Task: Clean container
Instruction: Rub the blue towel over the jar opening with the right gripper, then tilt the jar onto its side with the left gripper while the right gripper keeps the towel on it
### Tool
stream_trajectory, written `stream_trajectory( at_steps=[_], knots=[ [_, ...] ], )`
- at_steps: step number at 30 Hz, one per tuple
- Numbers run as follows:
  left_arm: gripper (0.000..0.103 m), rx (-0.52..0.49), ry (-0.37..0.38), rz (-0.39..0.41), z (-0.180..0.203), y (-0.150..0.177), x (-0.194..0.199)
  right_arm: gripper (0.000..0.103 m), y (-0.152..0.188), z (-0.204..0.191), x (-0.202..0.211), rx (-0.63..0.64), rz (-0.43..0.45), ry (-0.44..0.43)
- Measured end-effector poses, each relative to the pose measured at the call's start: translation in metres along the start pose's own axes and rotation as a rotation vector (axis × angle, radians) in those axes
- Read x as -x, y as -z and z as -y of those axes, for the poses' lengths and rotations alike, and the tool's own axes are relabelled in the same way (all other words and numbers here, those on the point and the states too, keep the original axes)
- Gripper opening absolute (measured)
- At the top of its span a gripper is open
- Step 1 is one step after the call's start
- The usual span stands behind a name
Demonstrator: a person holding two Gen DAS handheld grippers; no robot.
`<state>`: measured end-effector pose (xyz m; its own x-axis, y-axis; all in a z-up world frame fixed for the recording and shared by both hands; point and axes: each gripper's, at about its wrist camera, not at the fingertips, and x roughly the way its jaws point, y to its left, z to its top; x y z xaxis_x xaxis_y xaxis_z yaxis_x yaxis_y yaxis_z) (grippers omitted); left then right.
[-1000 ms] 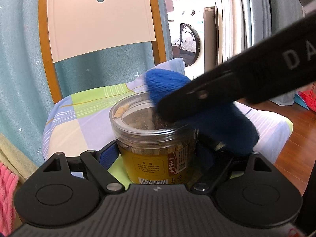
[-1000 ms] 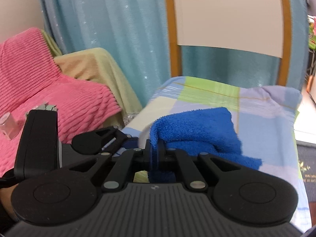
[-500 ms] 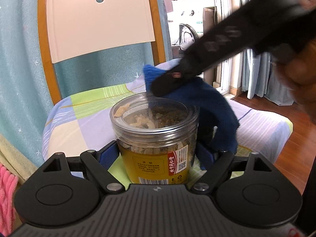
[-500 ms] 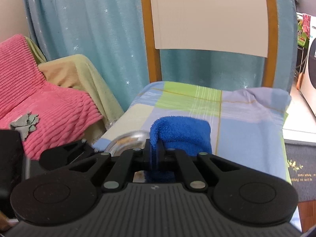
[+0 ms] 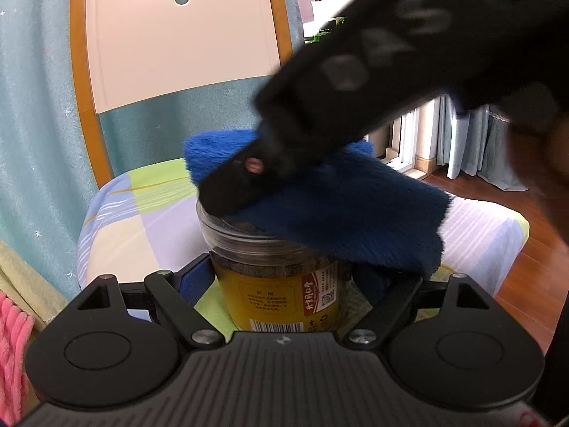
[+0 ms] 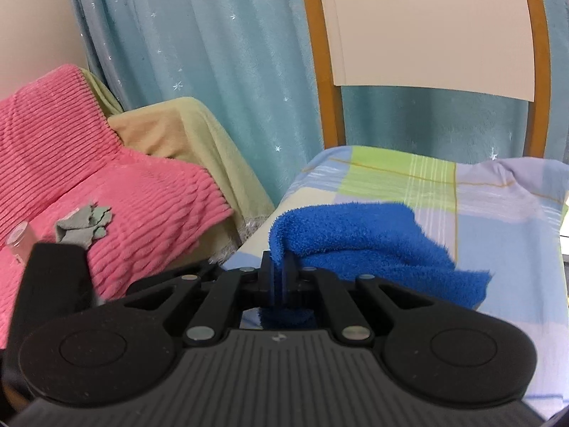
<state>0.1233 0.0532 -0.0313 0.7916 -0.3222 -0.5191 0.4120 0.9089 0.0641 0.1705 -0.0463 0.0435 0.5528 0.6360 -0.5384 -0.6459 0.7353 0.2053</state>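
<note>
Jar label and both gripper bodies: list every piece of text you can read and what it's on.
Nothing reads cleanly.
jar yellow label: printed characters, a barcode and a QR code, all too small to read.
right gripper body: pale lettering, motion-blurred, unreadable.
blue towel and left gripper: no text.

Blue cloth [image 5: 341, 210] now back over jar [image 5: 277, 277], seemingly.

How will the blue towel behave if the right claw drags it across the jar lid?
Likely floppy: the blue towel droops over the jar past the right claw. Its terry pile probably grips the lid rather than slipping. Loose edges may snag the left claw.
</note>
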Motion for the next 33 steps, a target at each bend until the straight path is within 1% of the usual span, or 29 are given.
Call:
stream_trajectory(
  at_steps=[4,7,10,12,16,17,25,30,31,33],
  knots=[
    [0.084,-0.001,0.003,0.001,0.001,0.0,0.001,0.001,-0.004,0.01,-0.004,0.008,0.015,0.047],
    [0.084,-0.003,0.004,0.0,0.001,0.001,0.002,0.001,0.0,0.018,0.005,-0.003,0.021,0.086],
    [0.084,-0.003,0.005,0.0,0.002,0.001,0.003,0.001,0.007,0.023,0.018,-0.023,0.022,0.102],
    [0.084,-0.003,0.004,0.0,0.003,0.002,0.004,0.002,0.013,0.022,0.029,-0.038,0.02,0.095],
    [0.084,-0.001,0.0,0.001,0.003,0.001,0.004,0.002,0.024,0.013,0.038,-0.073,0.018,0.026],
    [0.084,0.001,0.0,0.001,0.003,0.002,0.004,0.002,0.025,0.01,0.038,-0.075,0.018,0.021],
    [0.084,-0.004,-0.015,0.002,0.004,-0.002,0.0,0.002,0.017,0.005,0.031,-0.079,0.001,0.05],
    [0.083,-0.018,-0.02,0.001,0.005,-0.004,0.0,0.001,0.019,0.015,0.028,-0.086,0.035,0.043],
    [0.083,-0.029,-0.019,0.003,0.005,-0.004,0.001,0.001,0.019,0.019,0.029,-0.093,0.045,0.057],
    [0.083,-0.056,-0.02,0.006,0.006,-0.005,0.002,0.002,0.019,0.033,0.037,-0.107,0.064,0.125]
  ],
)
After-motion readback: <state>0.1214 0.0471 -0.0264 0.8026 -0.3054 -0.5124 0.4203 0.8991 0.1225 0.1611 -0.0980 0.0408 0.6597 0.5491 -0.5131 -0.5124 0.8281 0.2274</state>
